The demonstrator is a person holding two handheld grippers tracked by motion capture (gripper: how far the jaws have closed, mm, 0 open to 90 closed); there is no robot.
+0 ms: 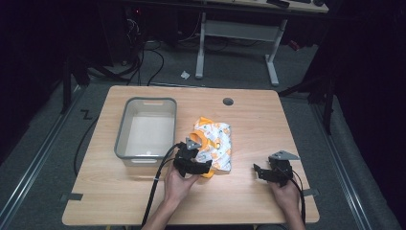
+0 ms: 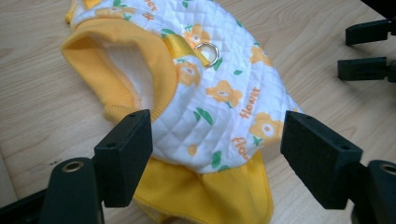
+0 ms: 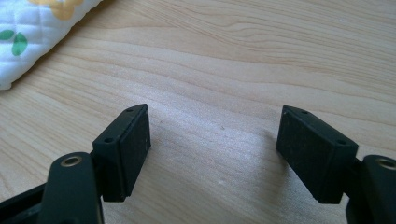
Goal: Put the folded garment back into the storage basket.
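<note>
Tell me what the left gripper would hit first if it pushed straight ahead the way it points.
Probably the small flowered garment: it lies directly ahead, between the open jaws of the left gripper.

Landmark: quilted garment (image 1: 214, 143). Left of it, the grey bin (image 1: 146, 128) stands close, leaving a narrow lane. The left gripper (image 1: 198, 167) occupies its near edge. Right of it, bare table (image 1: 253, 124) gives free passage to the right gripper (image 1: 261, 173)
</note>
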